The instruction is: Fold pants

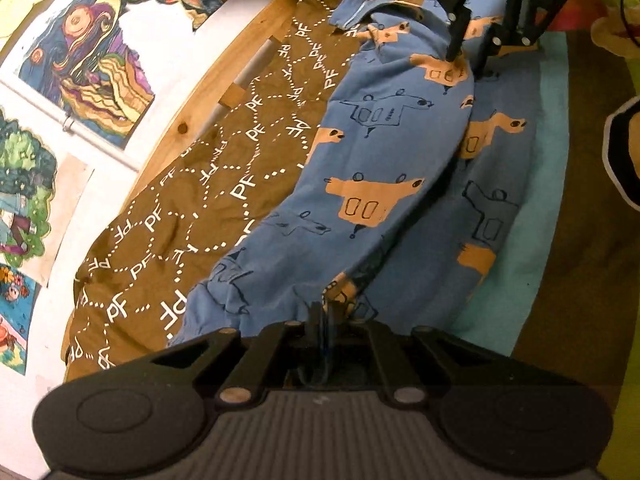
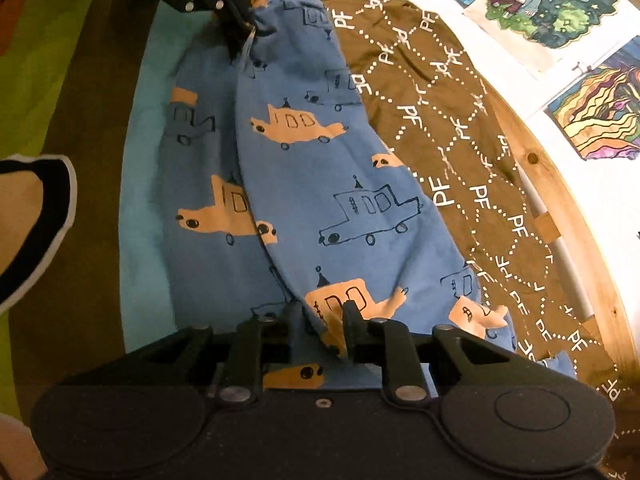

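Observation:
Blue pants (image 1: pixel 380 160) printed with tan and outlined cars lie folded lengthwise, one leg over the other, on a brown "PF" blanket (image 1: pixel 208 184) and a light-blue cloth (image 1: pixel 532 184). My left gripper (image 1: pixel 323 314) is at the near end in its own view, shut on a pinch of the pants fabric; the right wrist view shows it (image 2: pixel 242 38) at the far end, gripping the cloth. My right gripper (image 2: pixel 322 312) is at the other end of the pants (image 2: pixel 304 168), its fingers apart with a fold of fabric loose between them. It also shows at the top of the left wrist view (image 1: pixel 470 54).
A wooden bed frame (image 1: pixel 224 76) with a white rail runs along the blanket's far side, under a white wall with colourful drawings (image 1: pixel 80 60). A tan shape with a black-and-white rim (image 2: pixel 36 216) sits at the near side on green and brown bedding (image 2: pixel 48 80).

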### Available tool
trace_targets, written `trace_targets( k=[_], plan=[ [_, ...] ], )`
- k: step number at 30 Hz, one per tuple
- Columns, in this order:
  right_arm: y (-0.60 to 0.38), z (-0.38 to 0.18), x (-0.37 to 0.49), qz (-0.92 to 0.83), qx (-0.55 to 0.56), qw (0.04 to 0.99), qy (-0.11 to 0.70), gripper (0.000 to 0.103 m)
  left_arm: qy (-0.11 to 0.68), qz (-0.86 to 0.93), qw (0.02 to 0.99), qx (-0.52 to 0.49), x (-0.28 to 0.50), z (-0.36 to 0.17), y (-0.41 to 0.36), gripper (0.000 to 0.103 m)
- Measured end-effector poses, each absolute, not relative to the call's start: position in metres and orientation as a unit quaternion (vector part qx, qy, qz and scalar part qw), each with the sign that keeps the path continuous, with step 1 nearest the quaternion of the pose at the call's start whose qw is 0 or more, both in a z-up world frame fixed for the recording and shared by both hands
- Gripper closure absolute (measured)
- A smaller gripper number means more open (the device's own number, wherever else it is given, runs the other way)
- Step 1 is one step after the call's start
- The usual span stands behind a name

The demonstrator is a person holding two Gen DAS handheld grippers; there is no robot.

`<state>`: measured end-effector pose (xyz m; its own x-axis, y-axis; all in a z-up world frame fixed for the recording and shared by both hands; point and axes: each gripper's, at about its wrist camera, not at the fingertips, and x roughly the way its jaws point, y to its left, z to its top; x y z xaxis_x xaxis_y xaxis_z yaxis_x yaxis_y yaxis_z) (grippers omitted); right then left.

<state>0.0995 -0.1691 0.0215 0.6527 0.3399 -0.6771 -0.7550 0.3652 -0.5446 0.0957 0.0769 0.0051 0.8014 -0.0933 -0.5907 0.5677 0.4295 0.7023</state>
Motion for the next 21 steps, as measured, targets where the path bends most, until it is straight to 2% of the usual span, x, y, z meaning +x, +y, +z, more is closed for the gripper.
trace_targets(
  k=[1, 3, 4, 14, 21],
  plan=[
    [-0.169, 0.021, 0.101, 0.346, -0.444, 0.791, 0.238, 0.084, 0.241, -0.203, 0.812, 0.492, 0.096, 0.006, 0.077, 0.102],
    [-0.169, 0.021, 0.104, 0.353, -0.443, 0.786, 0.247, 0.101, 0.238, -0.202, 0.814, 0.490, 0.096, 0.008, 0.078, 0.102],
    [-0.169, 0.022, 0.104, 0.356, -0.441, 0.785, 0.251, 0.103, 0.236, -0.202, 0.814, 0.490, 0.095, 0.008, 0.079, 0.102],
    [-0.176, 0.048, 0.080, 0.374, -0.430, 0.785, 0.243, 0.103, 0.231, -0.226, 0.802, 0.502, 0.081, 0.012, 0.090, 0.103],
    [-0.170, 0.044, 0.062, 0.394, -0.429, 0.770, 0.259, 0.103, 0.241, -0.237, 0.788, 0.514, 0.077, 0.005, 0.090, 0.103]
  ],
)
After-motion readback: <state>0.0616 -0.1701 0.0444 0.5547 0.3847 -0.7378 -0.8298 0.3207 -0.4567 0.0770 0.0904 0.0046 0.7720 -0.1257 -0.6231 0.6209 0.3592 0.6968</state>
